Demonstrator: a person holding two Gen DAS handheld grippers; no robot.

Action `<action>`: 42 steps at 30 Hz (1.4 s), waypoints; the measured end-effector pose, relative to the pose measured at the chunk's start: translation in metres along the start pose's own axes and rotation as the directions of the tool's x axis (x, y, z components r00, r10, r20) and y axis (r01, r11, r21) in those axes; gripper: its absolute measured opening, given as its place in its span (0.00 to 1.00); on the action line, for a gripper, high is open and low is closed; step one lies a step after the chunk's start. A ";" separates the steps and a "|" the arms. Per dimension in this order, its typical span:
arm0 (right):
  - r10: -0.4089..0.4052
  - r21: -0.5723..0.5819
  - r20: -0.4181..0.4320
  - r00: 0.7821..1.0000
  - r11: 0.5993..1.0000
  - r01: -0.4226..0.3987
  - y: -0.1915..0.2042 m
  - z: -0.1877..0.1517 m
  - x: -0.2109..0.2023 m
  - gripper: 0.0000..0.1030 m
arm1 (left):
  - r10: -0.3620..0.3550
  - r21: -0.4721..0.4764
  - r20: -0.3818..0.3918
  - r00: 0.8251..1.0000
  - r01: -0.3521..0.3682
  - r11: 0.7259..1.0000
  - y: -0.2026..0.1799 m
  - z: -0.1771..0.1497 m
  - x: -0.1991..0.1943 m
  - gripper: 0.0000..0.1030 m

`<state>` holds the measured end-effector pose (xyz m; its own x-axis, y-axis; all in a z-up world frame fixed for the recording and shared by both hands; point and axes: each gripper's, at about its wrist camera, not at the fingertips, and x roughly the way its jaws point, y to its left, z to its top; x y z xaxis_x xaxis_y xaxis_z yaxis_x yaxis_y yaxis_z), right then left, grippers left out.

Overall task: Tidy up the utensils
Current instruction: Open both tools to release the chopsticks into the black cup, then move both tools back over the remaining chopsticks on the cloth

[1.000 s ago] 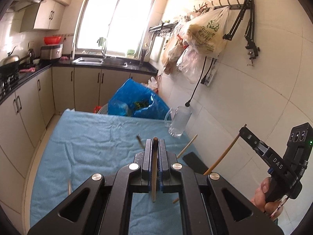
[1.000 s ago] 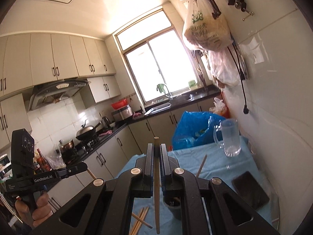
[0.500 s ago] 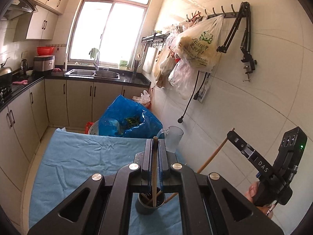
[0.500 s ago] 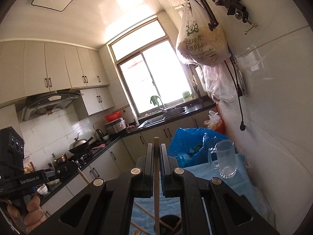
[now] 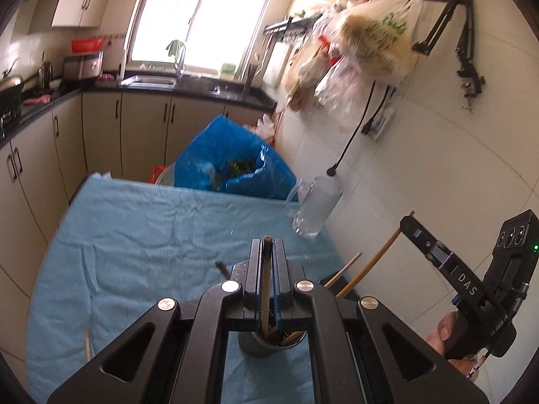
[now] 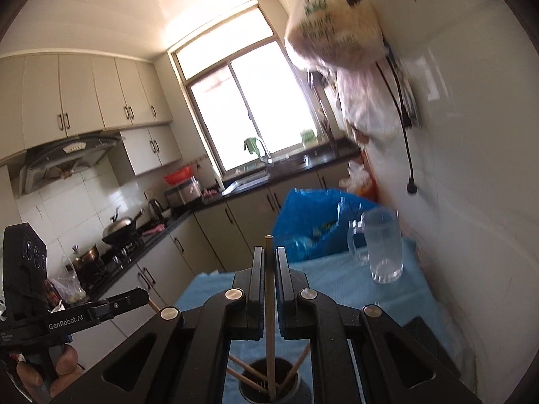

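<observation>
Chopsticks run lengthwise through your clamped grippers: left one (image 5: 266, 289), right one (image 6: 268, 306), lower ends in the cup (image 6: 269, 389); its base is cut off.

Left claw (image 5: 268, 252) clamped tight, angled downward; right claw (image 6: 268, 259) likewise pinched, tilted slightly down; a hand (image 5: 444, 338) grips each handle.

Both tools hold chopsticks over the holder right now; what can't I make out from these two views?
- Dark cylindrical utensil holder: left wrist view, the left tool hides most of it.
- Holder's base: right wrist view, cut off by the bottom edge.
- Hanging plastic bag's print: motion-blurred.
</observation>
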<state>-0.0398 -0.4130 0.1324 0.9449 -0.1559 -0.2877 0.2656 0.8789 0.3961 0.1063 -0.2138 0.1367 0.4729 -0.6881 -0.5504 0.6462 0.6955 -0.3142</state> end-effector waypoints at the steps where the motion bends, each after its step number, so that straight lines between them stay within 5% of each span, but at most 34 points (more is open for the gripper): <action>1: -0.001 0.006 -0.017 1.000 1.000 0.001 -0.002 -0.005 0.005 0.06 | 0.003 -0.003 -0.011 1.000 -0.003 1.000 0.002 -0.003 0.005 0.05; 15: -0.047 0.024 -0.114 0.992 0.998 0.050 -0.020 -0.032 0.032 0.09 | 0.046 0.006 -0.015 0.999 -0.046 0.999 0.010 -0.019 0.021 0.09; 16: -0.052 0.020 -0.111 0.992 0.998 0.055 -0.019 -0.031 0.030 0.14 | 0.046 0.003 -0.012 0.999 -0.046 0.999 0.010 -0.019 0.018 0.13; 18: -0.059 0.015 -0.102 0.993 0.998 0.060 -0.017 -0.030 0.025 0.31 | 0.050 -0.002 0.000 0.999 -0.050 0.999 0.011 -0.020 0.011 0.37; 22: -0.112 -0.023 -0.059 0.992 0.994 0.111 -0.010 -0.031 0.007 0.61 | 0.077 -0.001 0.038 0.996 -0.077 0.997 0.012 -0.024 -0.006 0.43; 26: -0.167 -0.077 -0.022 0.986 0.983 0.164 -0.001 -0.039 -0.014 0.88 | 0.134 -0.033 0.082 0.988 -0.131 0.991 0.024 -0.034 -0.031 0.82; 27: -0.184 -0.100 -0.013 0.983 0.978 0.181 0.003 -0.043 -0.020 0.93 | 0.160 -0.048 0.101 0.982 -0.156 0.987 0.029 -0.037 -0.038 0.84; 33: -0.219 -0.177 -0.044 0.975 0.962 0.208 0.015 -0.072 -0.035 1.00 | 0.271 -0.093 0.093 0.958 -0.263 0.960 0.068 -0.067 -0.068 0.91; 42: -0.149 -0.194 -0.213 0.966 0.975 0.108 0.033 -0.118 -0.021 1.00 | 0.378 -0.206 -0.064 0.924 -0.383 0.900 0.150 -0.125 -0.084 0.91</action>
<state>-0.0733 -0.3272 0.0484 0.8320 -0.1857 -0.5227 0.3239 0.9276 0.1861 0.0887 -0.0258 0.0387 0.6427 -0.3595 -0.6766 0.2773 0.9324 -0.2320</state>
